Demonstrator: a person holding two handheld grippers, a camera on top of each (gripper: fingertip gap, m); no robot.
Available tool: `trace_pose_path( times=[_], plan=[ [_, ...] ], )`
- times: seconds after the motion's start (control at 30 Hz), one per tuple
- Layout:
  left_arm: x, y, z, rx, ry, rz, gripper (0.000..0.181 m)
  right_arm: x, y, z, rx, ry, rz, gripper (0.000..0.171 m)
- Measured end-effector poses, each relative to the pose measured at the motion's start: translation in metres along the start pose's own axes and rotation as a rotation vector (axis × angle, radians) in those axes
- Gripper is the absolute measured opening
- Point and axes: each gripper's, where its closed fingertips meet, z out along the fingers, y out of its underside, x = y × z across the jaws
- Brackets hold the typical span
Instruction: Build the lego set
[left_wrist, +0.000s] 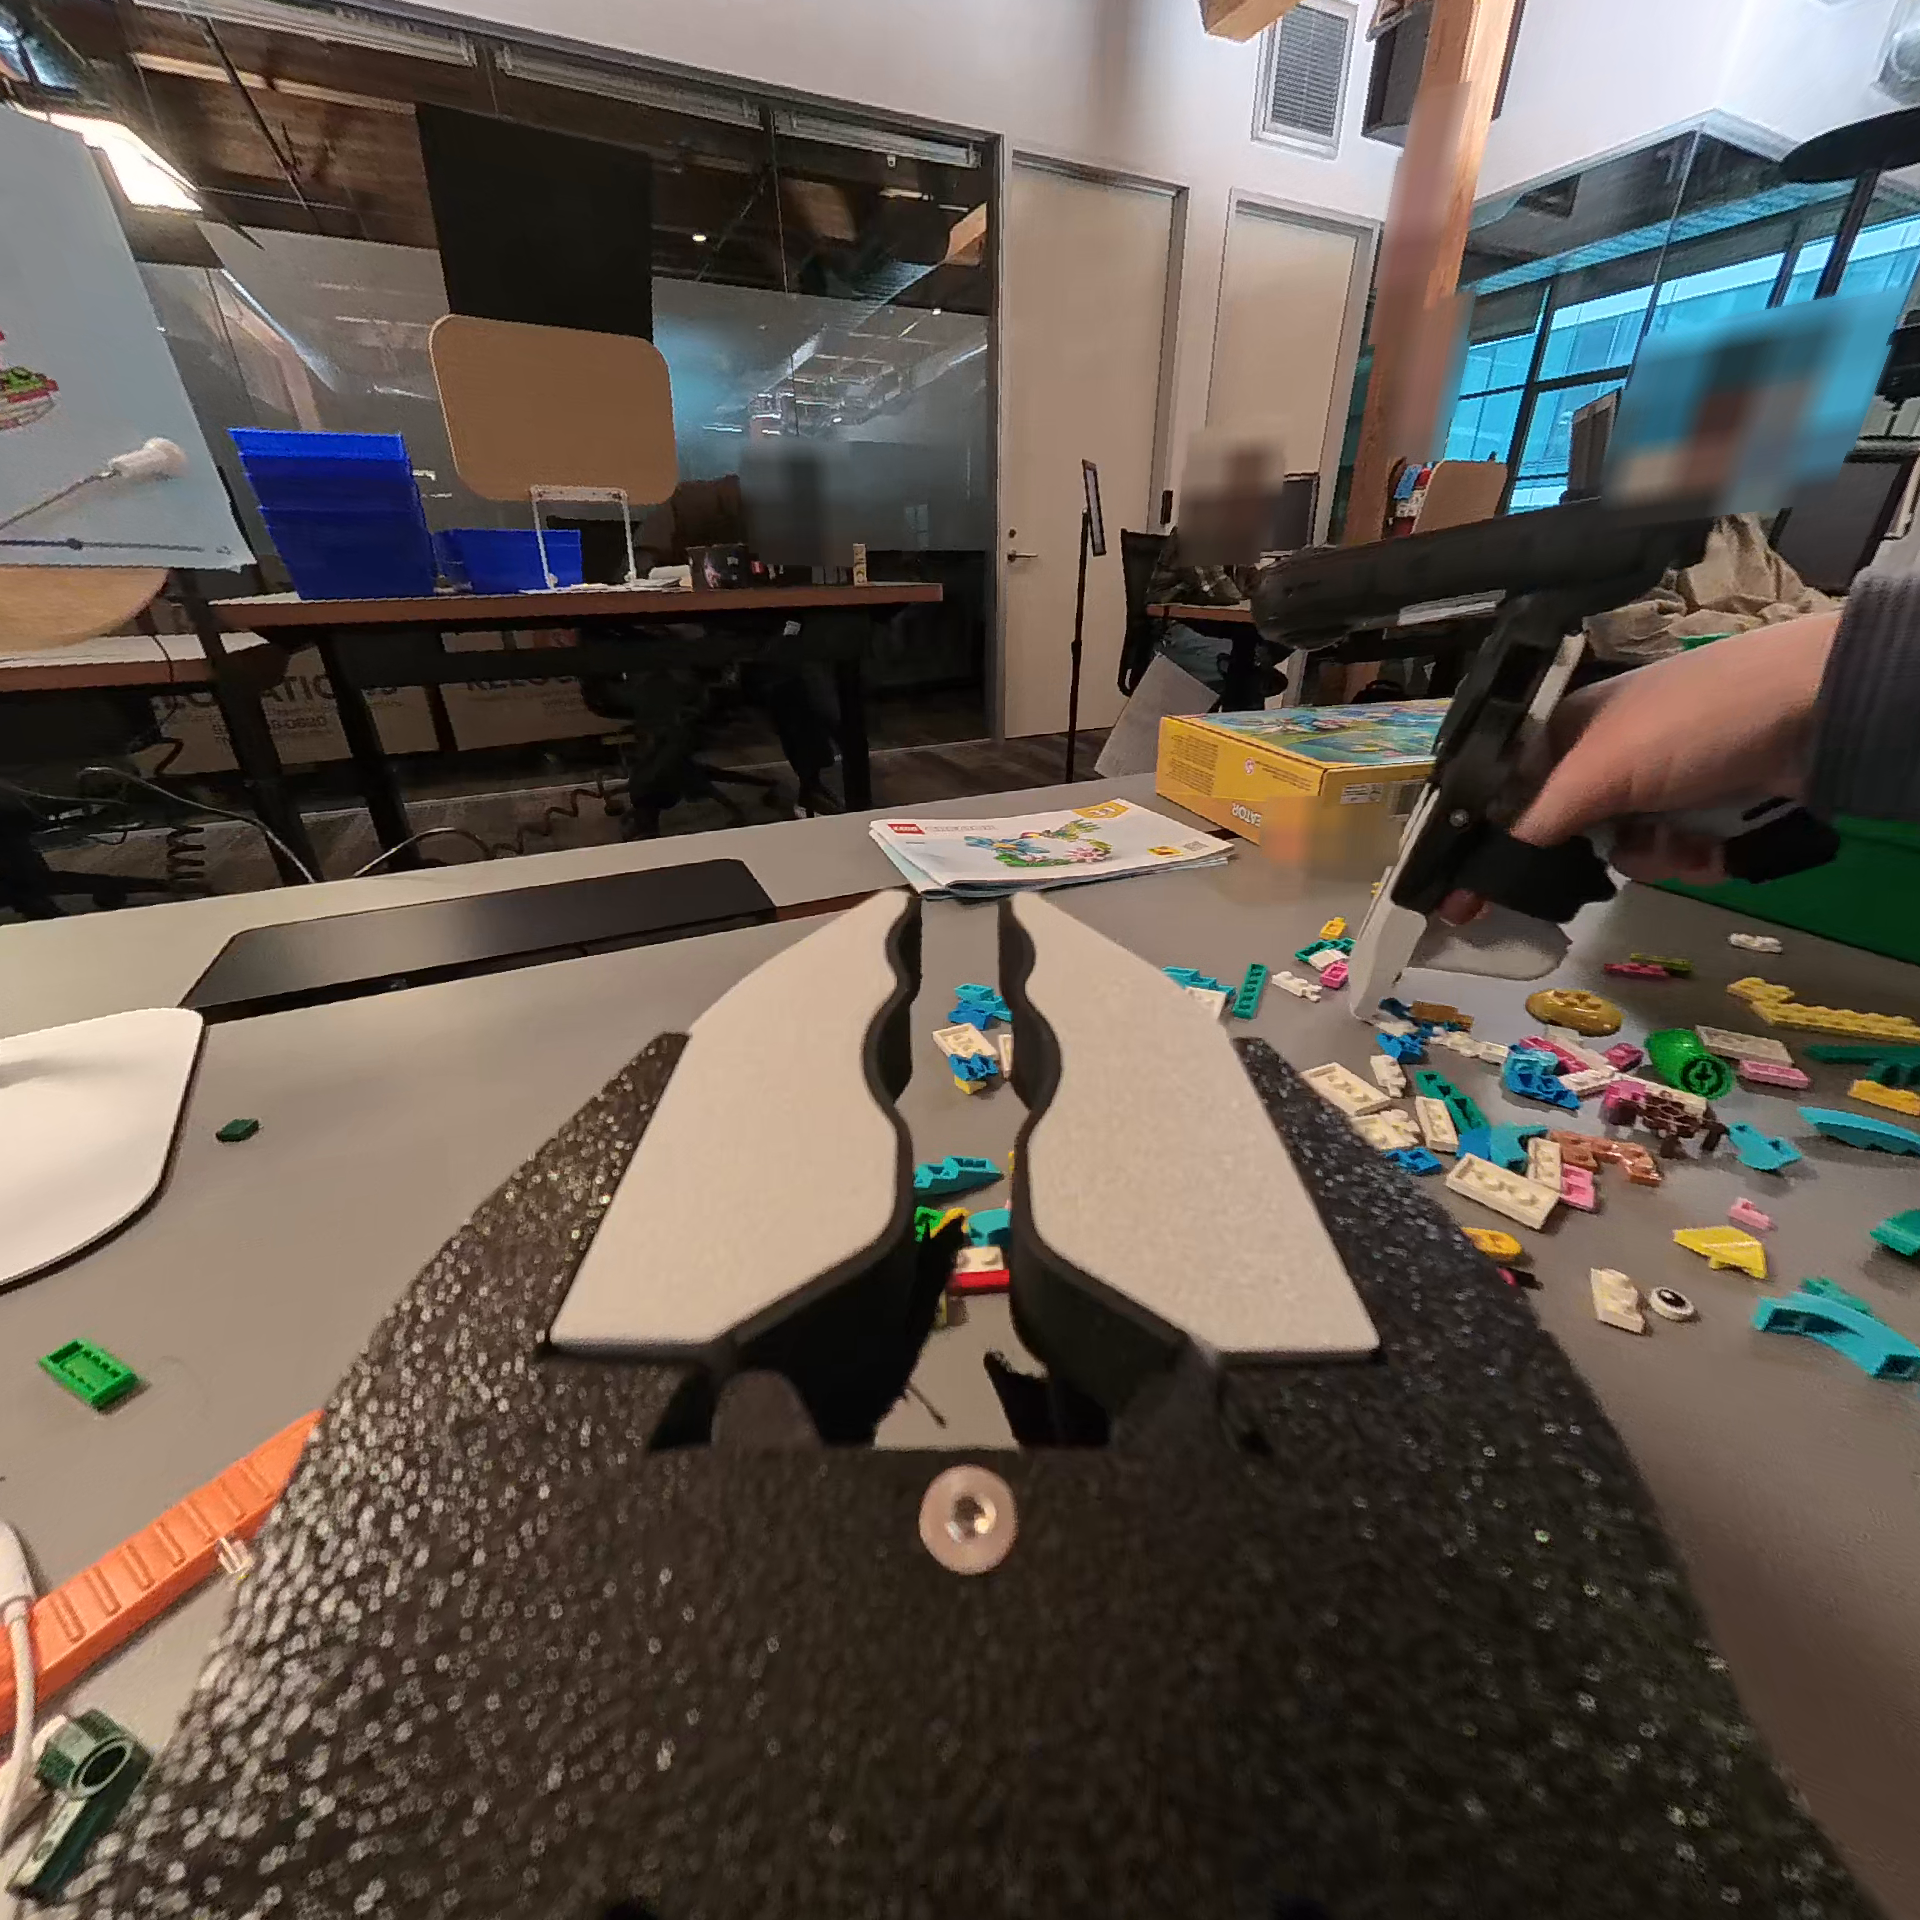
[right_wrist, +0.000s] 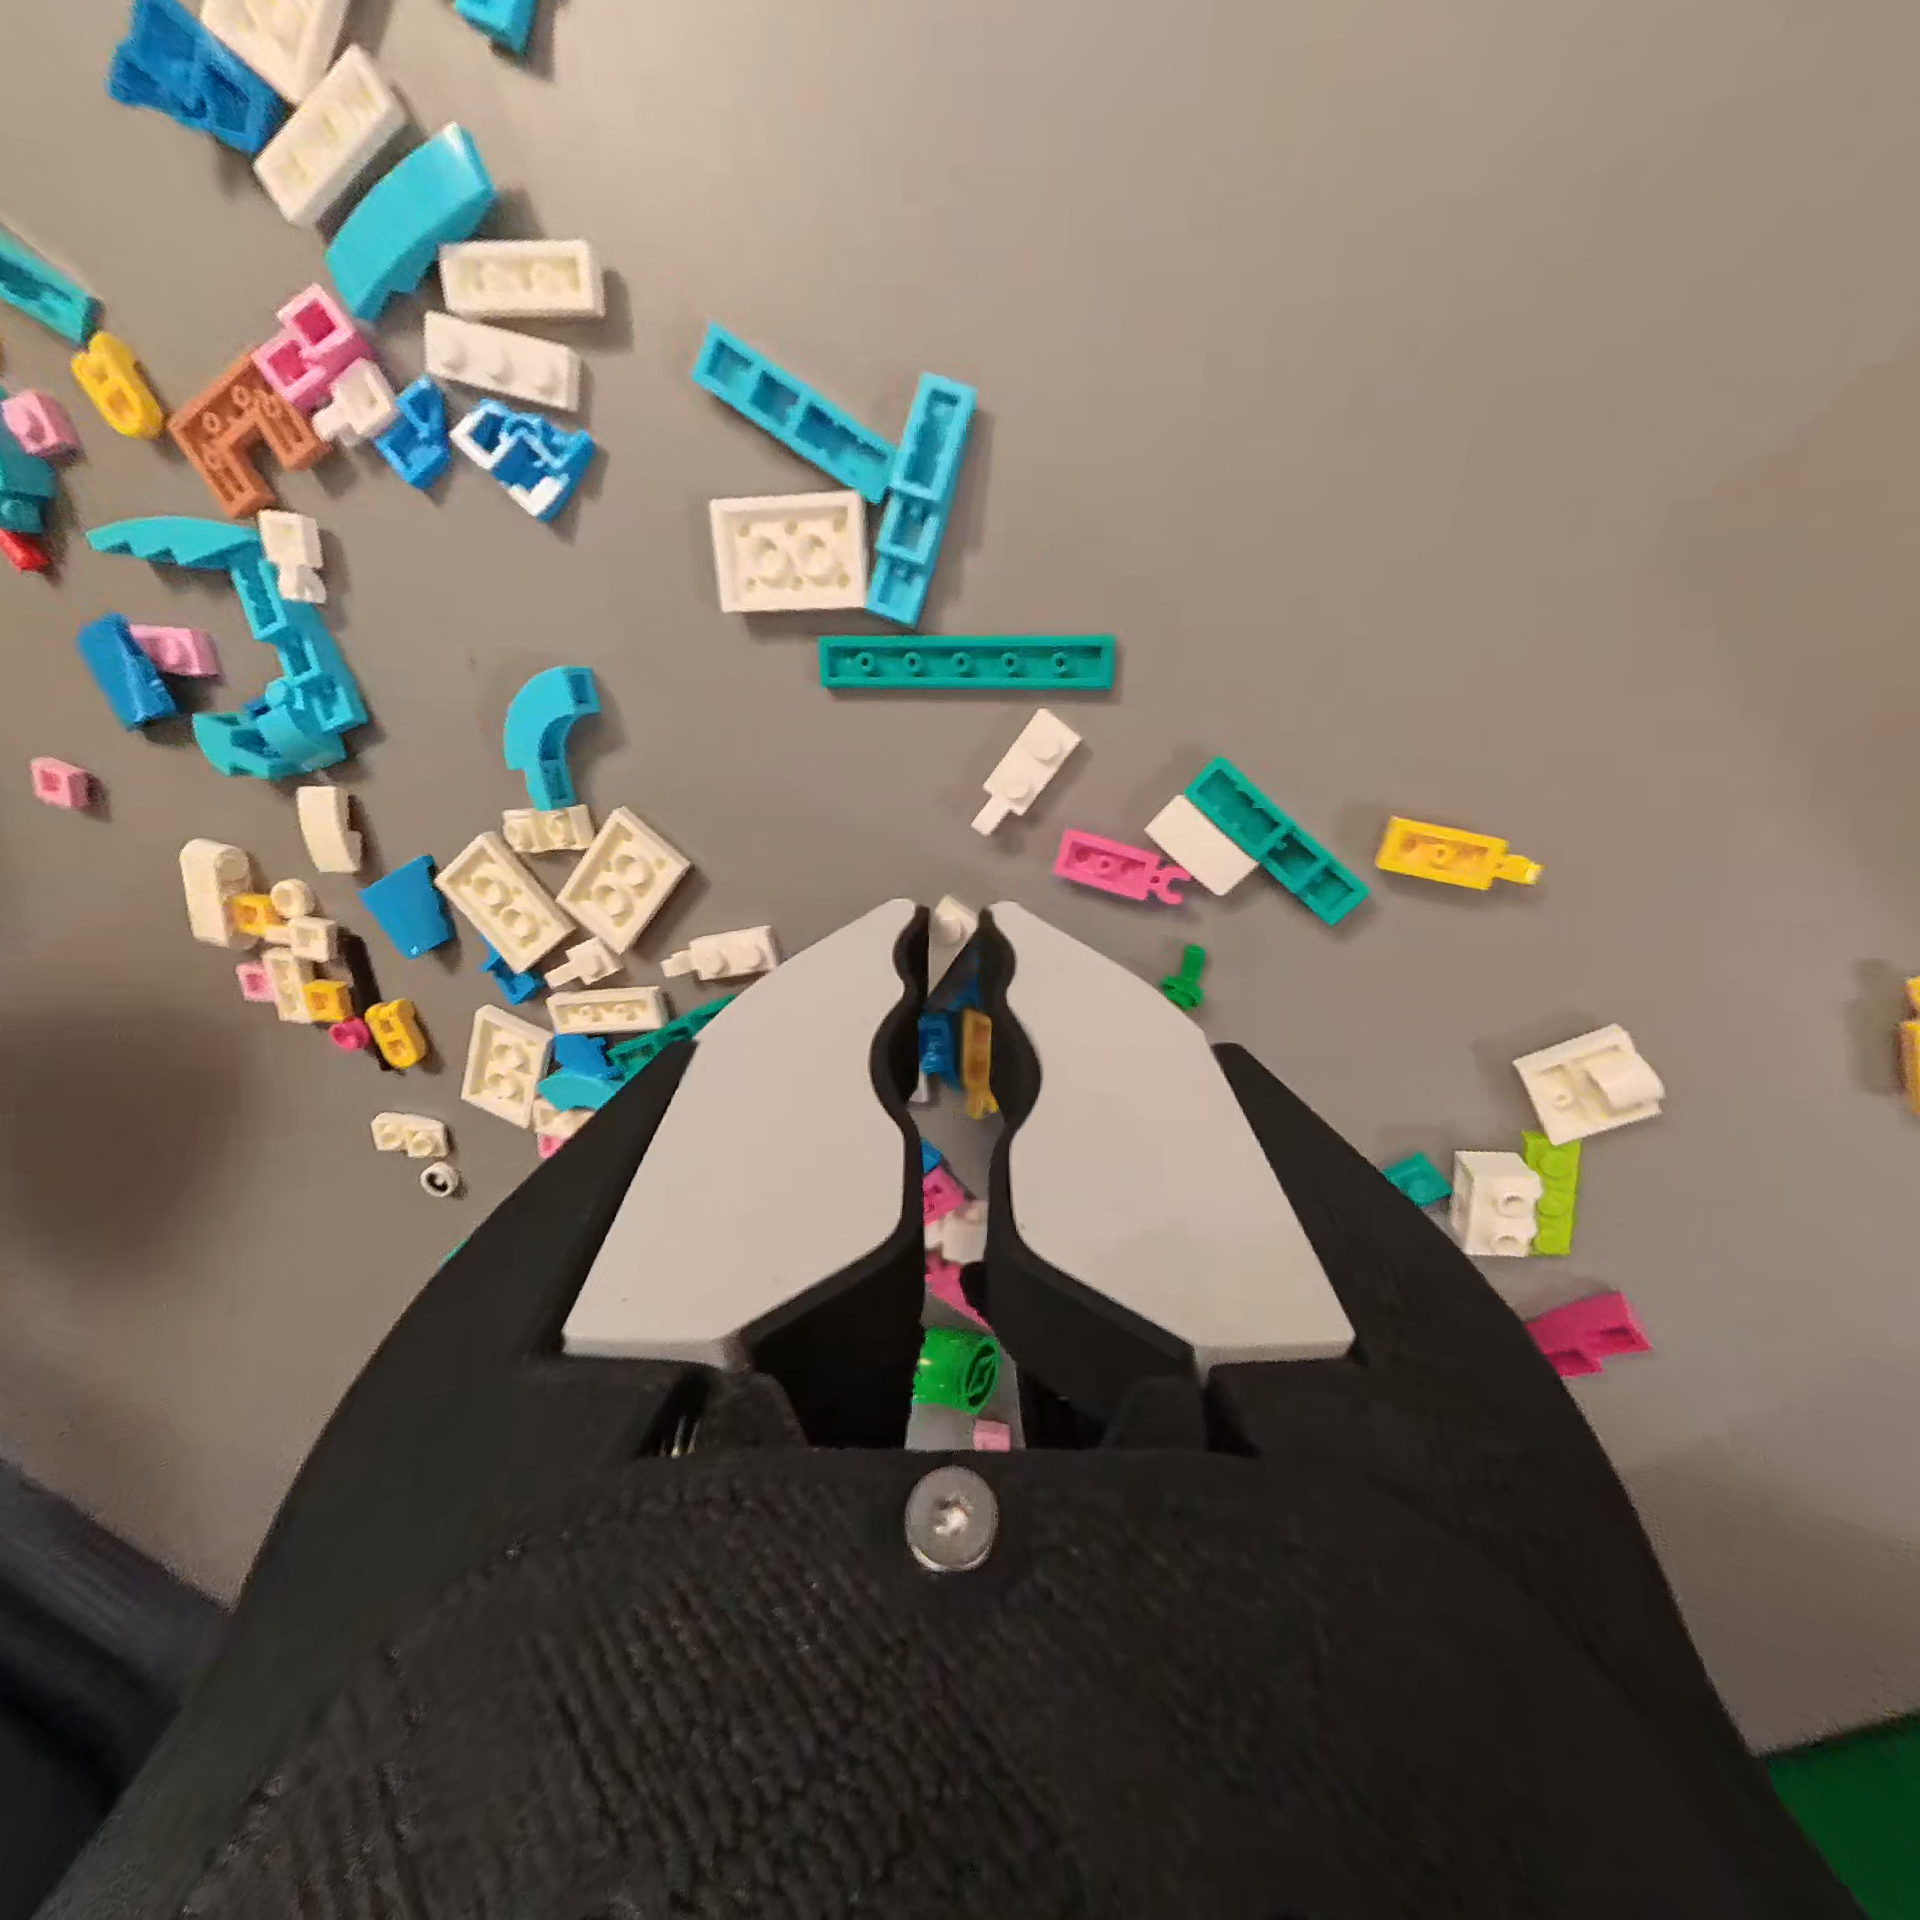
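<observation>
Right gripper (right_wrist: 954, 914) pinches a small white lego piece (right_wrist: 951, 923); left gripper (left_wrist: 959, 914) hovers slightly spread.

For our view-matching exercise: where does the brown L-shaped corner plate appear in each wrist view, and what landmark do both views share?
Left wrist view: the brown L-shaped corner plate lies at the right, mid-height, among the loose bricks.
Right wrist view: it is at the upper left, against a pink brick.
Shared landmark: the right tongs, tips down at the pile.
</observation>
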Motion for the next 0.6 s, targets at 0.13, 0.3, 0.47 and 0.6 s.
trace_pose_path(
  times=[0.13, 0.3, 0.47, 0.6],
  plan=[
    [-0.01, -0.002, -0.001, -0.002, -0.049, 0.027, 0.01, -0.03, -0.014, -0.011, 0.066, -0.079, -0.09, 0.006],
    [-0.043, -0.011, -0.009, 0.029, -0.168, 0.037, 0.009, -0.168, -0.01, -0.03, 0.171, -0.33, -0.652, 0.006],
    [-0.067, -0.009, -0.015, 0.033, -0.229, -0.05, 0.008, -0.251, 0.033, 0.006, 0.057, -0.317, -1.131, 0.006],
    [-0.072, -0.009, -0.016, 0.033, -0.242, -0.048, 0.008, -0.268, 0.041, 0.023, 0.02, -0.298, -1.24, 0.006]
  ],
)
